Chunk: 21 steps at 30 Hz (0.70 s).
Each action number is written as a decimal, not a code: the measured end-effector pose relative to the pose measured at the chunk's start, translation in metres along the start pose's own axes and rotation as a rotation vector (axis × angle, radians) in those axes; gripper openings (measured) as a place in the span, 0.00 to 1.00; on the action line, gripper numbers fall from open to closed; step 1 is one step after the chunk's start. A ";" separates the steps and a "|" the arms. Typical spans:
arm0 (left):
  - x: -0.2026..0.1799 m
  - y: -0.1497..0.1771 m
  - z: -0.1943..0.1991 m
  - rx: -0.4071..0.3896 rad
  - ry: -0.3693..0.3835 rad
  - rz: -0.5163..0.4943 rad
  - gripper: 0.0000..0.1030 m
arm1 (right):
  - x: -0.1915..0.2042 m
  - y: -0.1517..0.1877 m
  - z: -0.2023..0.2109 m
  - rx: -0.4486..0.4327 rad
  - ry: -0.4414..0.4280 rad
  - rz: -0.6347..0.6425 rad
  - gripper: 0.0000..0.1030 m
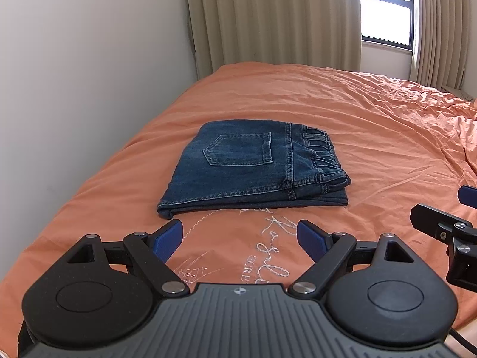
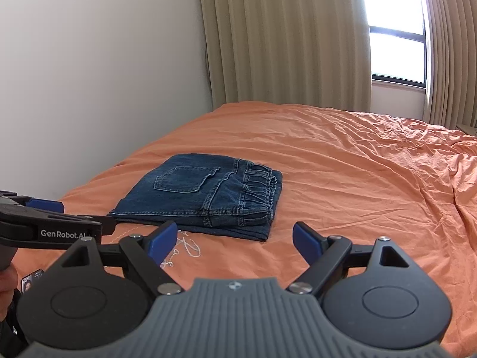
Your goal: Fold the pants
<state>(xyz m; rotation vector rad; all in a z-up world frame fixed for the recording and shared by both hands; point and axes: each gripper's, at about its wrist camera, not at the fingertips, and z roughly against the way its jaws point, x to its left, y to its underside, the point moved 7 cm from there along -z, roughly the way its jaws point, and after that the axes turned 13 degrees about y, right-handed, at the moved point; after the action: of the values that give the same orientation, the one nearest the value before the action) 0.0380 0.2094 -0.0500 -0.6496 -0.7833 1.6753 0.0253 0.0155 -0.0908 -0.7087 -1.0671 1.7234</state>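
Blue jeans (image 1: 253, 167) lie folded into a compact rectangle on the orange bedspread (image 1: 372, 137), back pocket up and elastic waistband to the right. In the right wrist view the same jeans (image 2: 202, 194) sit left of centre. My left gripper (image 1: 240, 238) hovers open just short of the jeans' near edge, nothing between its blue pads. My right gripper (image 2: 235, 238) is also open and empty, near the jeans' front right corner. Each gripper shows at the edge of the other's view: the right one (image 1: 441, 226), the left one (image 2: 44, 223).
A white wall (image 1: 89, 89) runs along the bed's left side. Beige curtains (image 1: 268, 18) and a bright window (image 1: 384, 9) stand behind the bed. The bedspread is wrinkled to the right, with white embroidered lettering (image 1: 268, 256) near me. A hand (image 2: 6, 283) shows at the lower left.
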 end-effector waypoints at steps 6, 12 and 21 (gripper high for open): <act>0.001 -0.001 0.000 0.001 0.001 -0.007 0.98 | 0.000 -0.002 0.003 -0.008 -0.004 -0.005 0.79; 0.003 -0.002 -0.001 -0.001 0.006 -0.003 0.98 | -0.001 -0.004 0.003 -0.017 -0.003 -0.006 0.79; 0.006 -0.005 0.002 -0.006 0.003 -0.008 0.98 | 0.001 -0.005 0.006 -0.029 -0.004 -0.002 0.79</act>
<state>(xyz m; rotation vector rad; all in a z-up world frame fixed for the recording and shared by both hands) 0.0382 0.2160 -0.0454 -0.6524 -0.7874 1.6652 0.0222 0.0155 -0.0832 -0.7224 -1.0971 1.7113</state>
